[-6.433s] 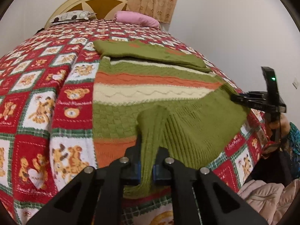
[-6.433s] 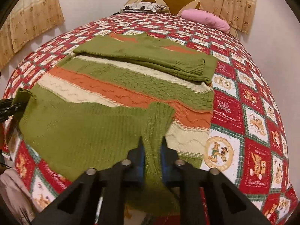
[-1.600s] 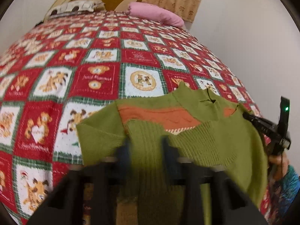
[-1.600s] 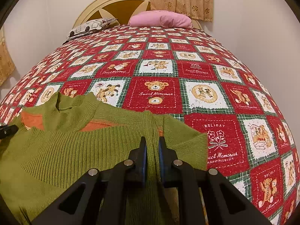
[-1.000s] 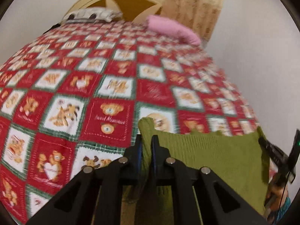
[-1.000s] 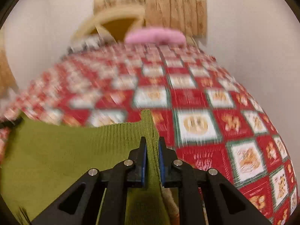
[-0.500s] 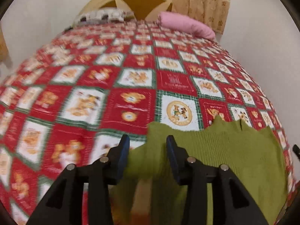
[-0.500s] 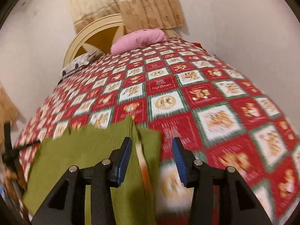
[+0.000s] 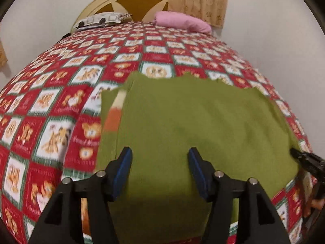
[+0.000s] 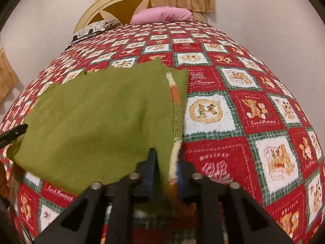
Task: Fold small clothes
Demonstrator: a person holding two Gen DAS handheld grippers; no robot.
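Note:
A green knit sweater (image 9: pixel 199 122) with orange and cream stripes lies folded in half on the bed, green back side up; a striped edge shows at its left. My left gripper (image 9: pixel 159 172) is open and empty over the sweater's near left part. In the right wrist view the sweater (image 10: pixel 101 118) lies to the left. My right gripper (image 10: pixel 165 172) has its jaws a little apart around the sweater's near right edge, with the cloth between the fingers. The right gripper's tip (image 9: pixel 304 160) shows at the left view's right edge.
The bed has a red, white and green teddy-bear quilt (image 10: pixel 243 105). A pink pillow (image 9: pixel 182 21), a patterned pillow (image 9: pixel 101 20) and a cream headboard (image 9: pixel 132 2) are at the far end. White walls flank the bed.
Both grippers carried the sweater's near edge forward and folded it over. The left gripper opened wide and let go. The right gripper's jaws parted and drew back to the fold's near edge.

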